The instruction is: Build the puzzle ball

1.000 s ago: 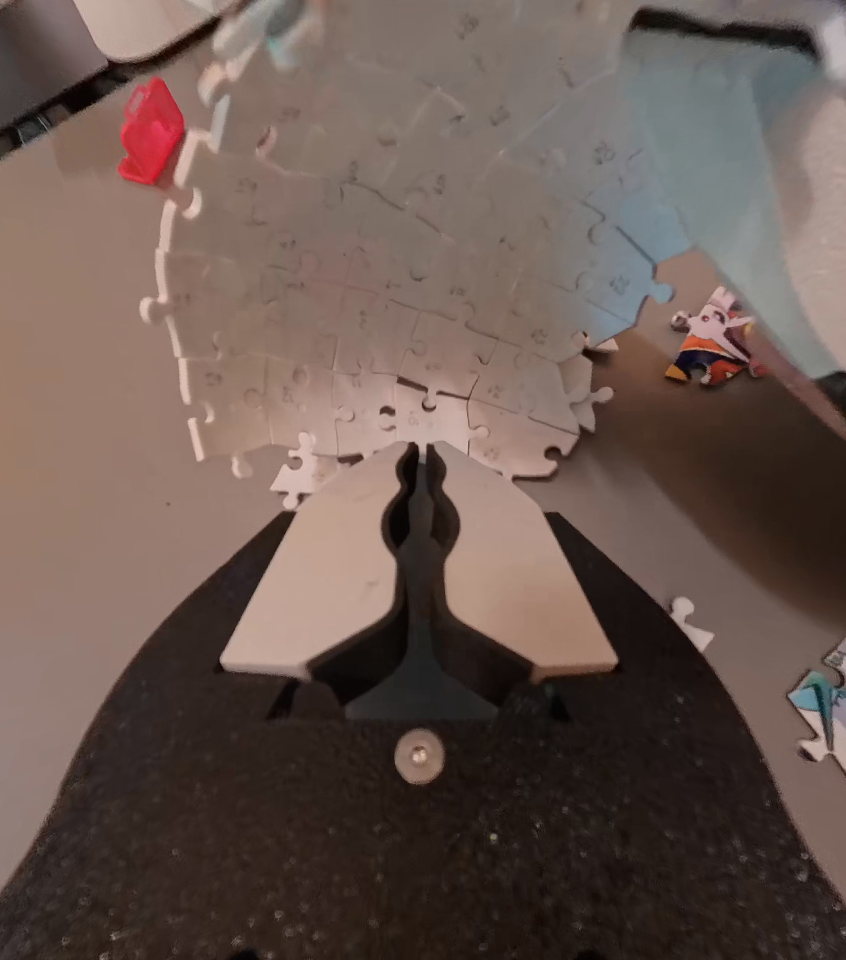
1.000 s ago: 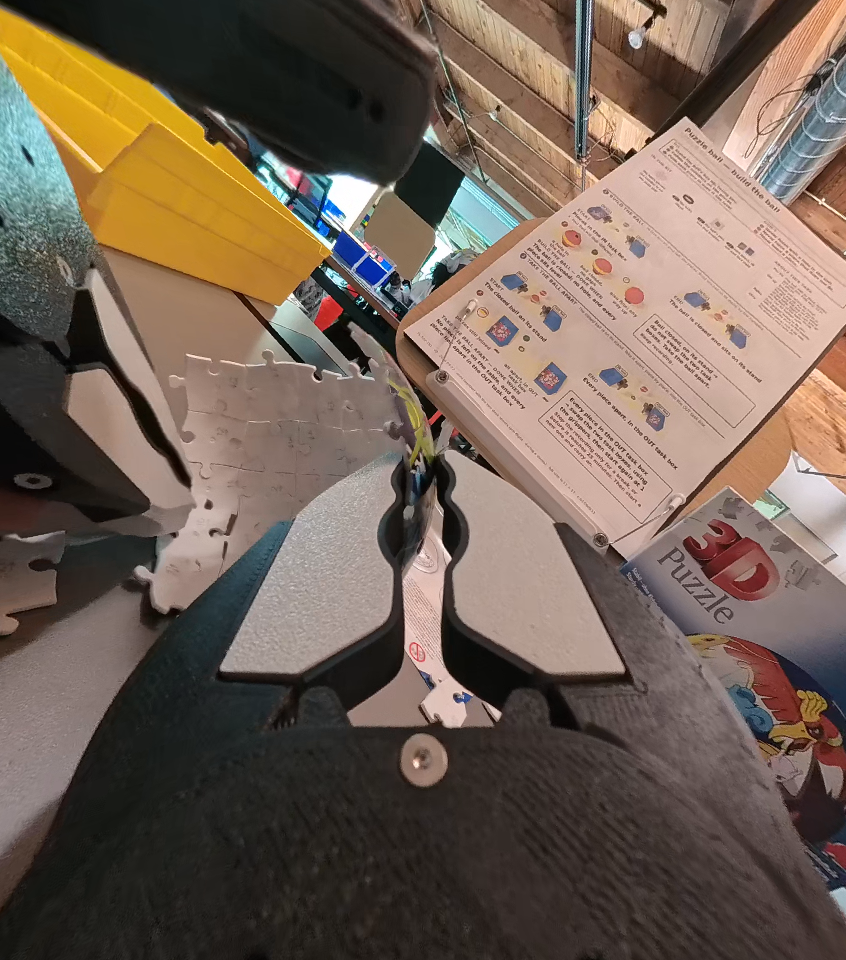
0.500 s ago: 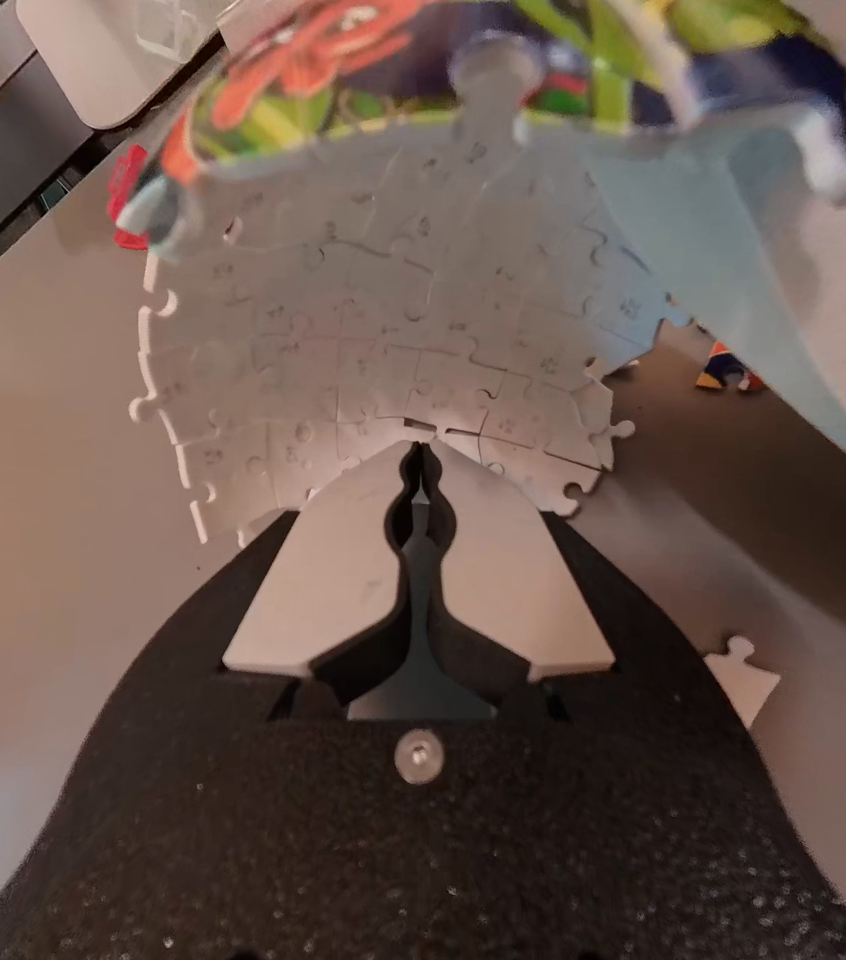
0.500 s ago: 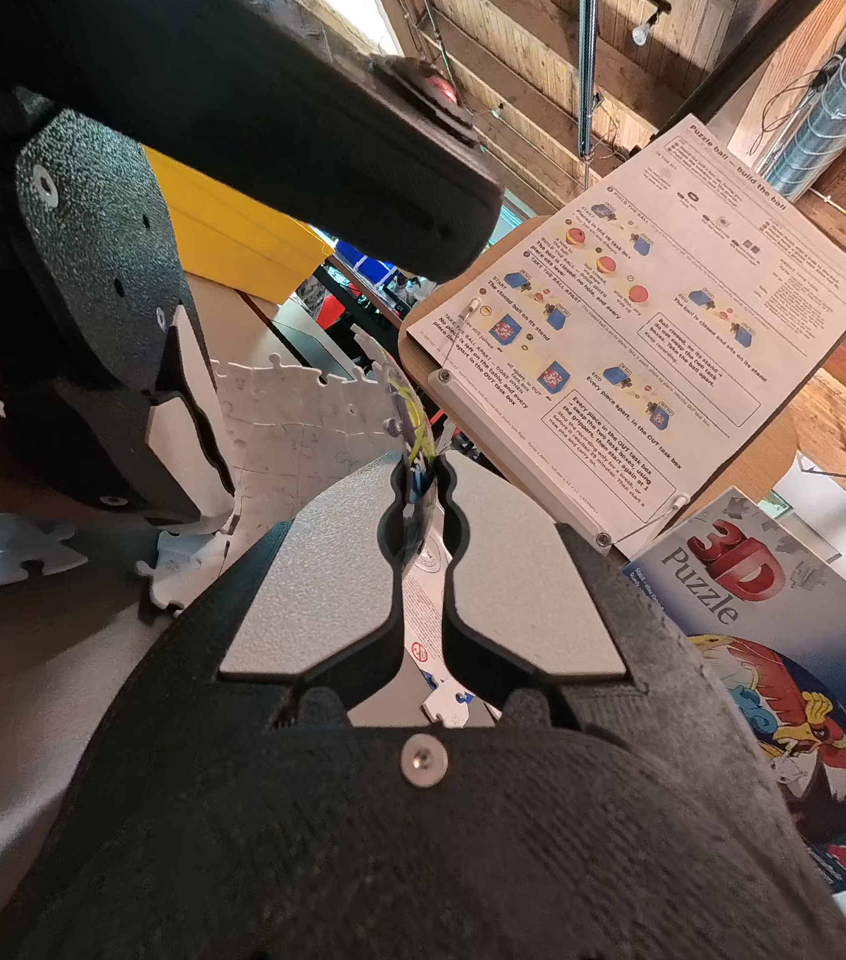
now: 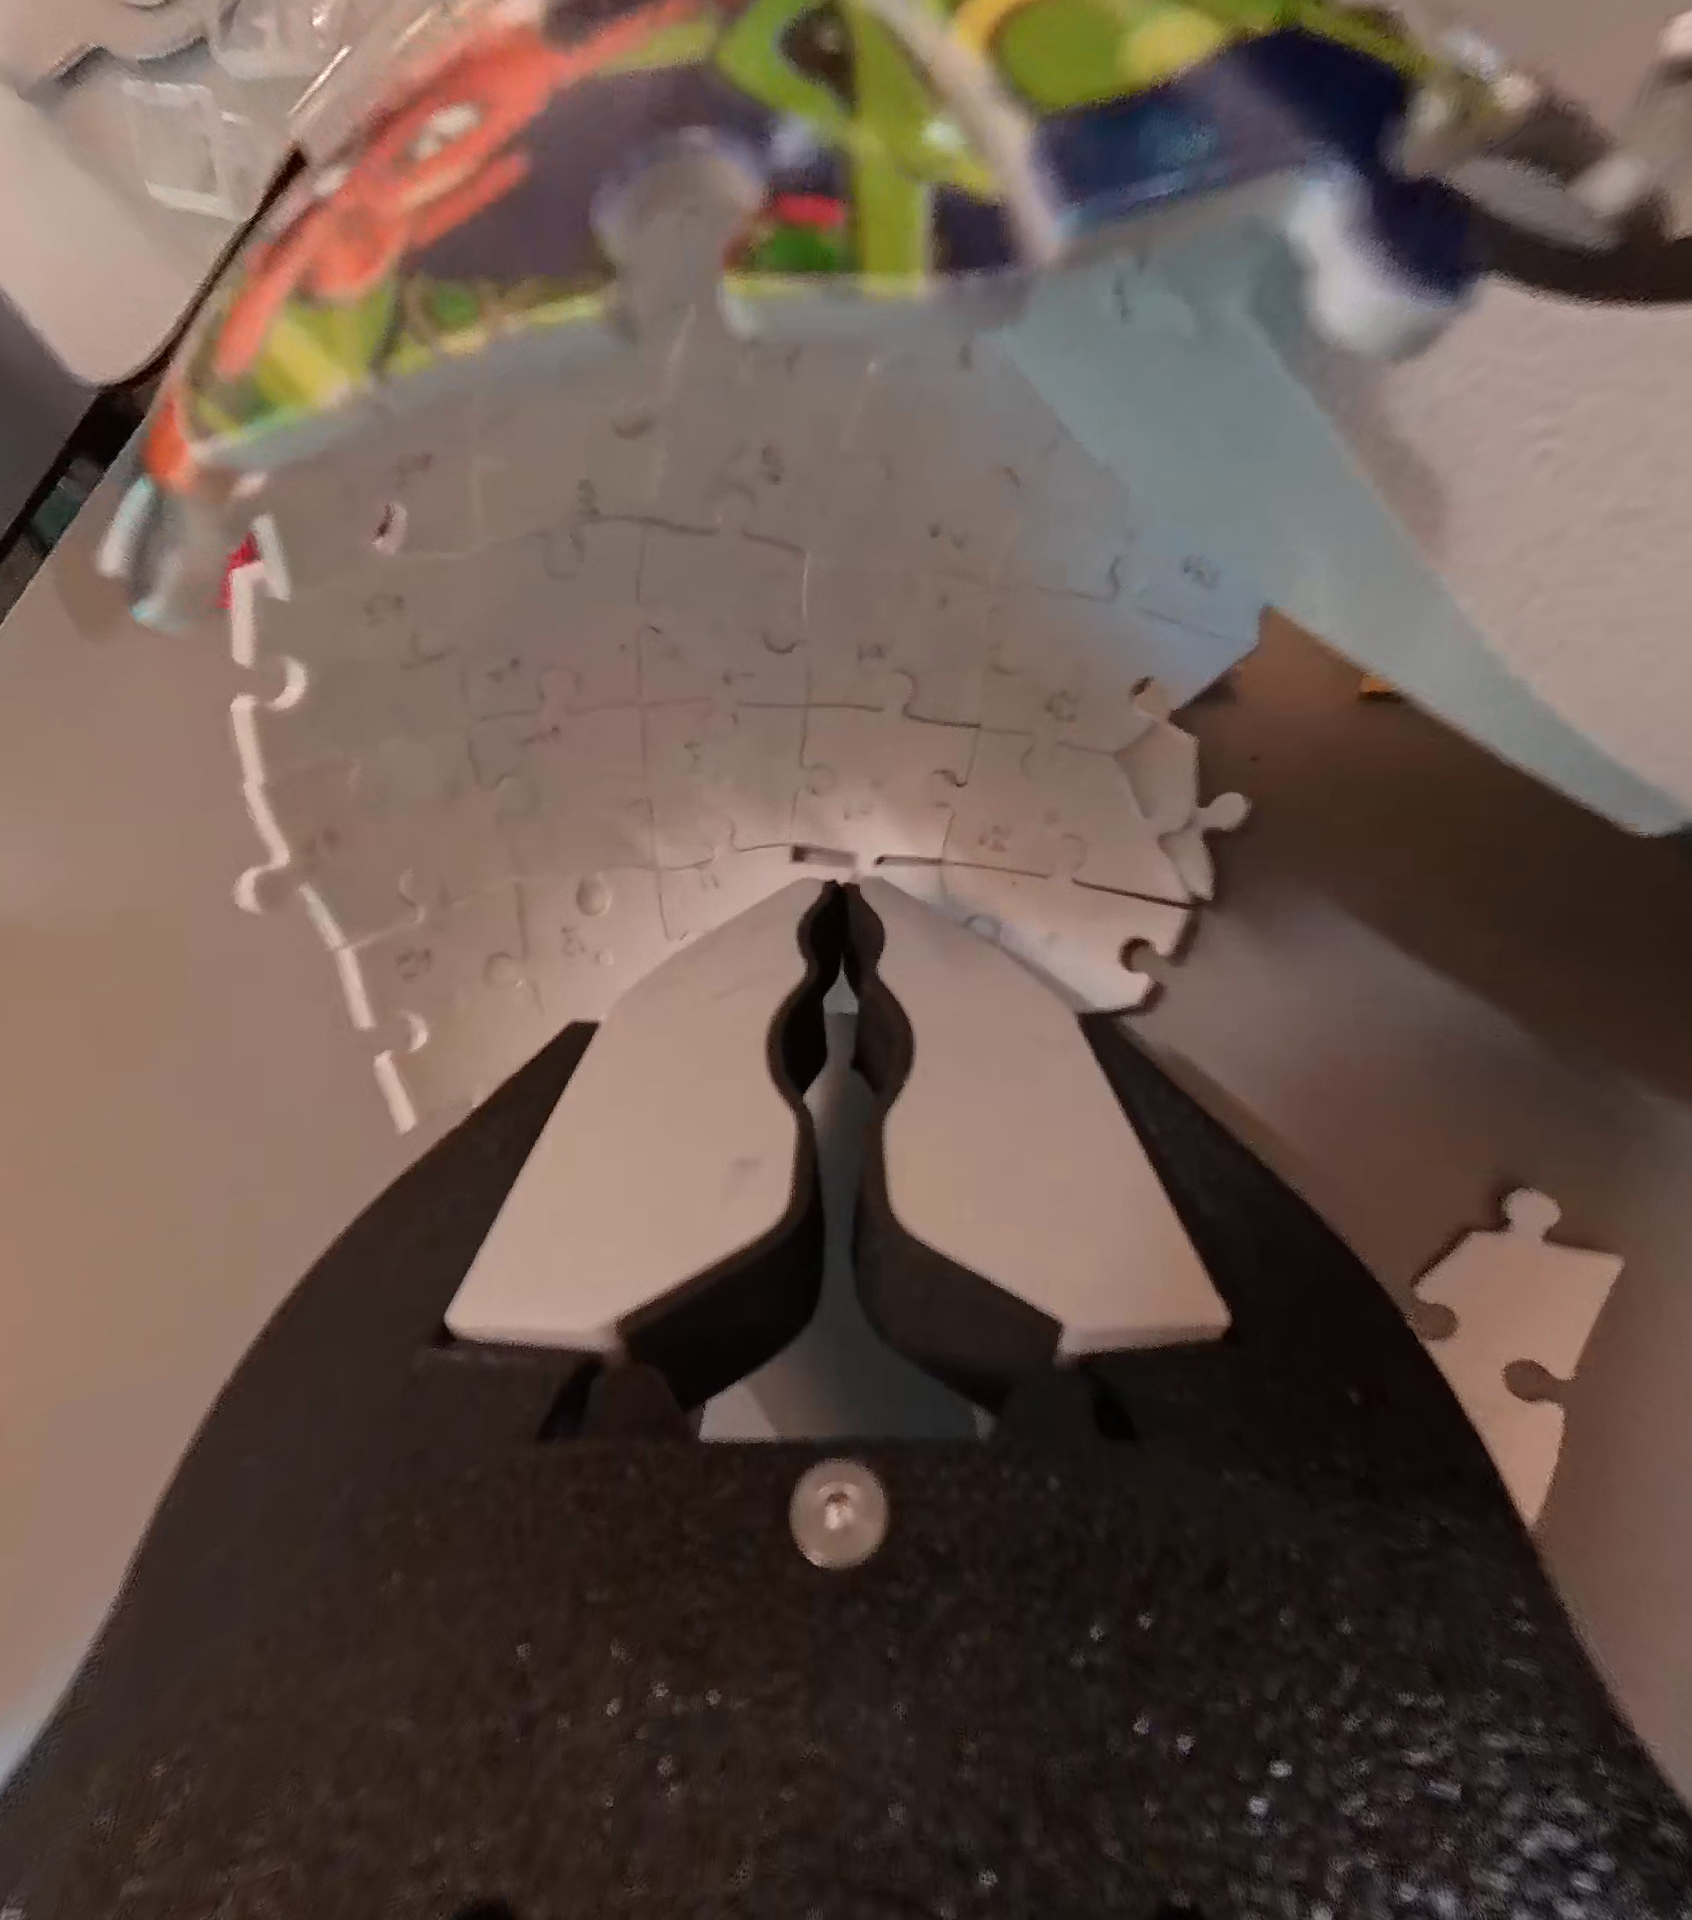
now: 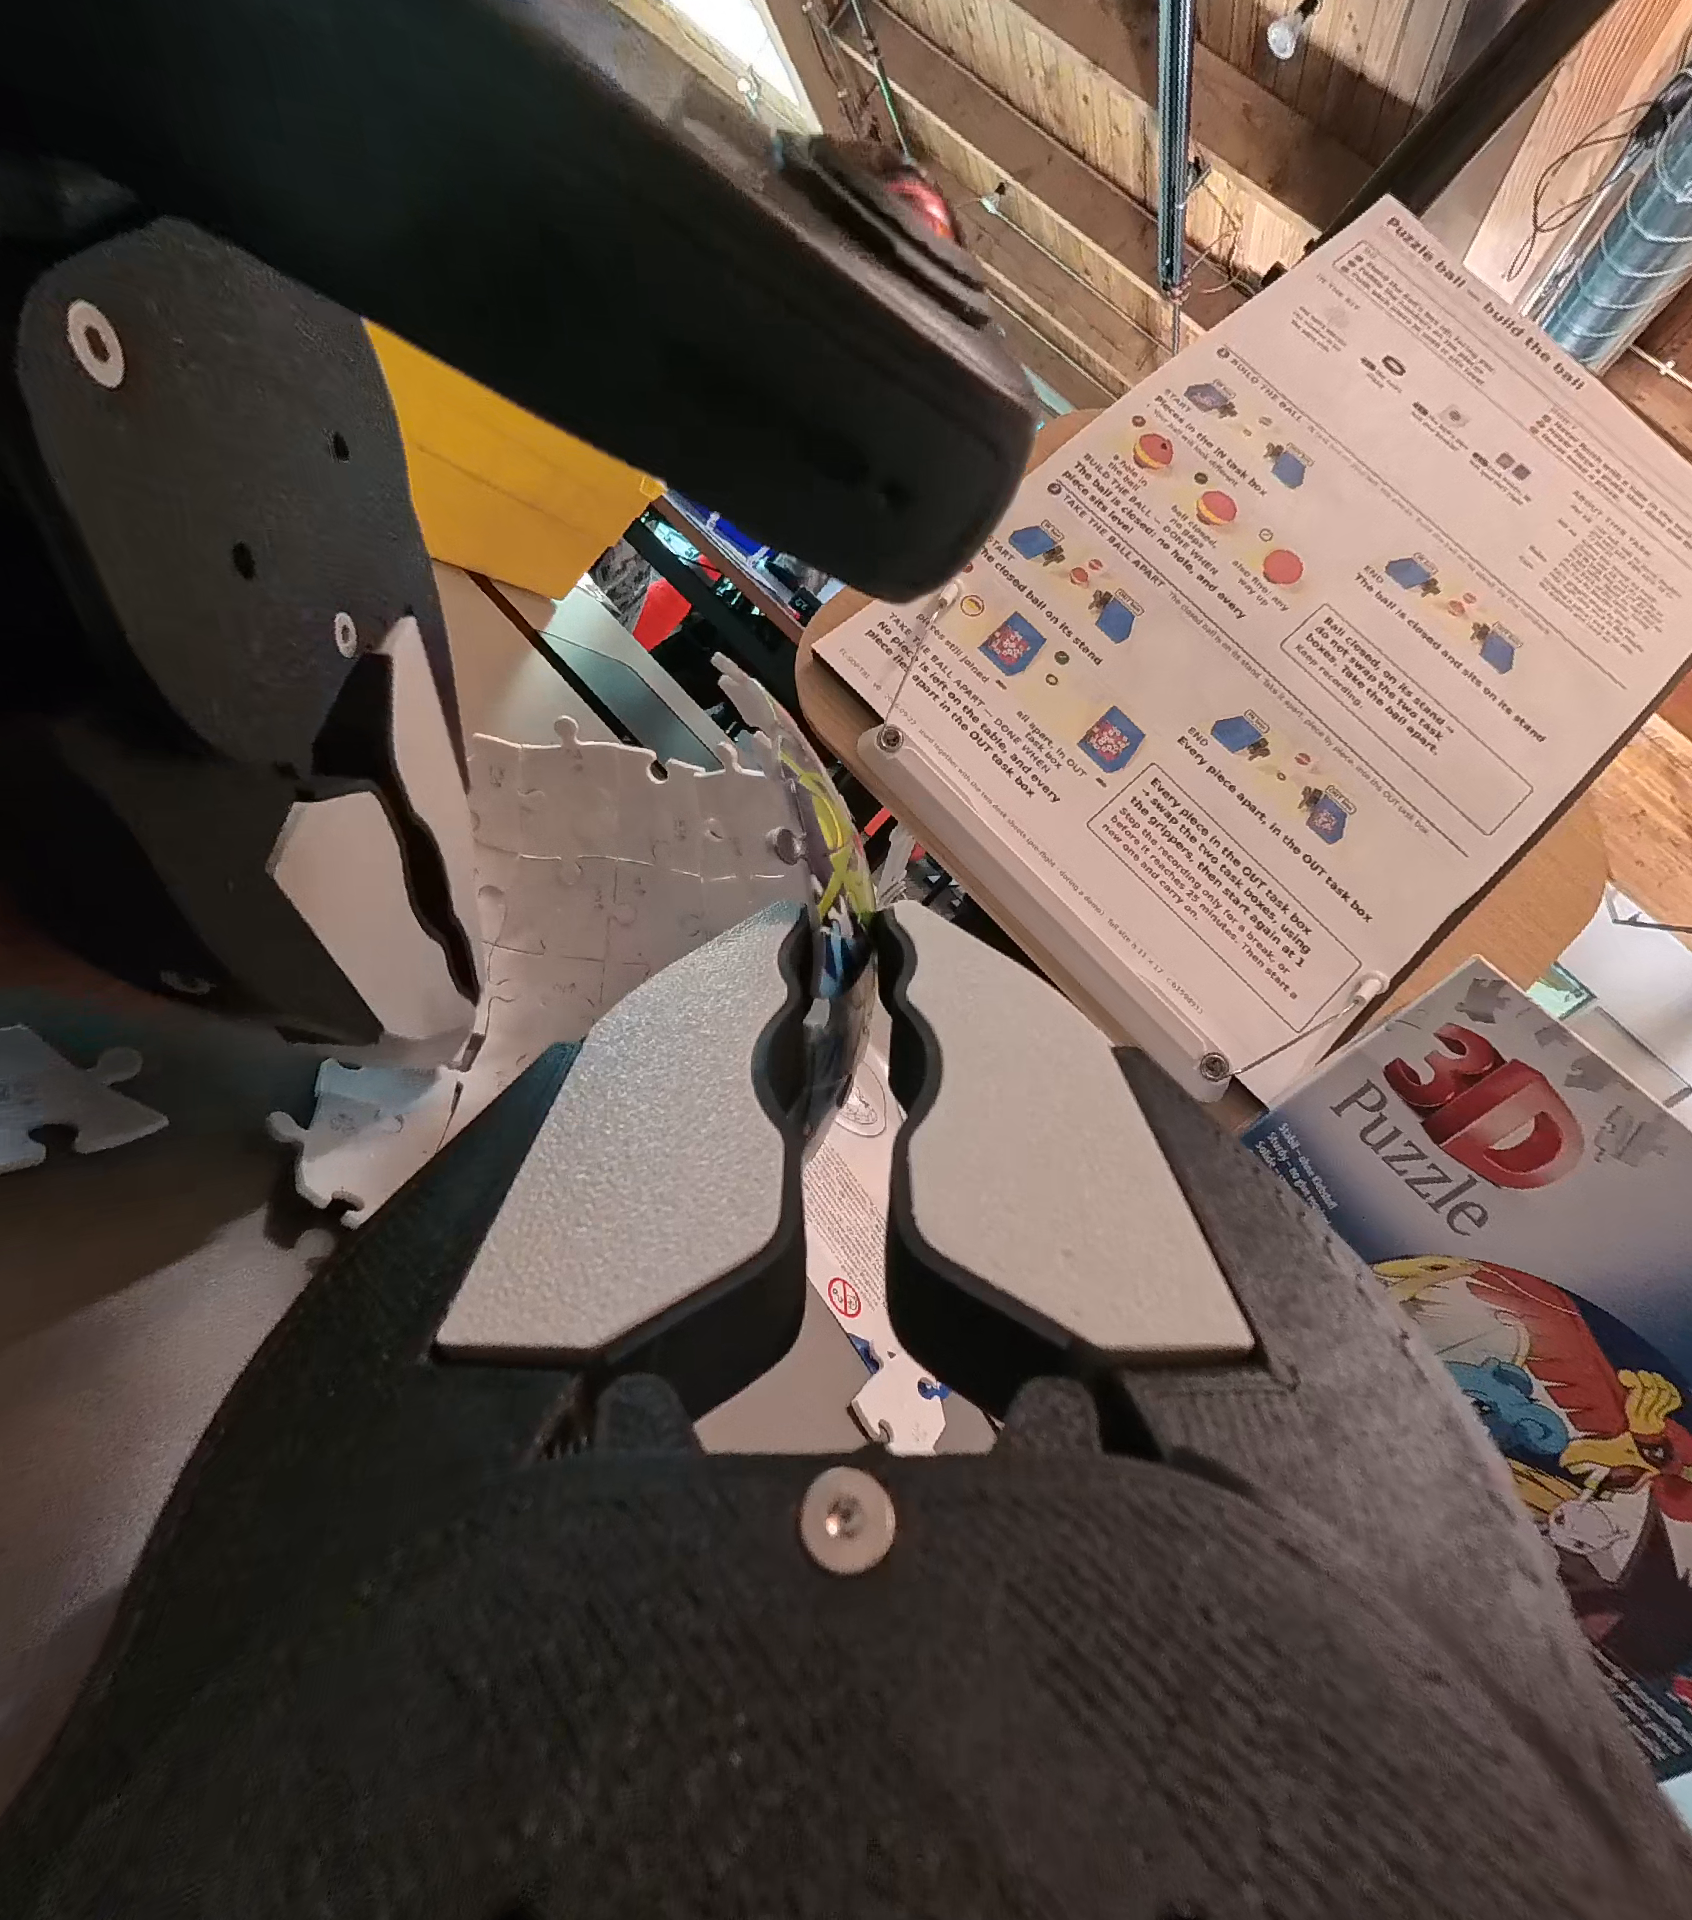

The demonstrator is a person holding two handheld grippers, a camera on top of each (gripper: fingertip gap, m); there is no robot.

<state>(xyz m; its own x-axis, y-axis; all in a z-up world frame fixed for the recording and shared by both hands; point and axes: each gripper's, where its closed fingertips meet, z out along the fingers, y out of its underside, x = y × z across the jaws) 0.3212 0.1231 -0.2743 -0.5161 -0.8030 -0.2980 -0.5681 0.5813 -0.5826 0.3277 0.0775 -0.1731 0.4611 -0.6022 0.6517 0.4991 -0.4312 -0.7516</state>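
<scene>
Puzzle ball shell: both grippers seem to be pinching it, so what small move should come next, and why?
Probably lower the puzzle shell to the table and steady it. The left gripper and right gripper each pinch only an edge, so the joined pieces could flex apart.

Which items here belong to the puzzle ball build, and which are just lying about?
Job: curved puzzle shell, held by left claw and right claw; loose piece.
Lying about: puzzle box, instruction sheet, yellow bin.
</scene>
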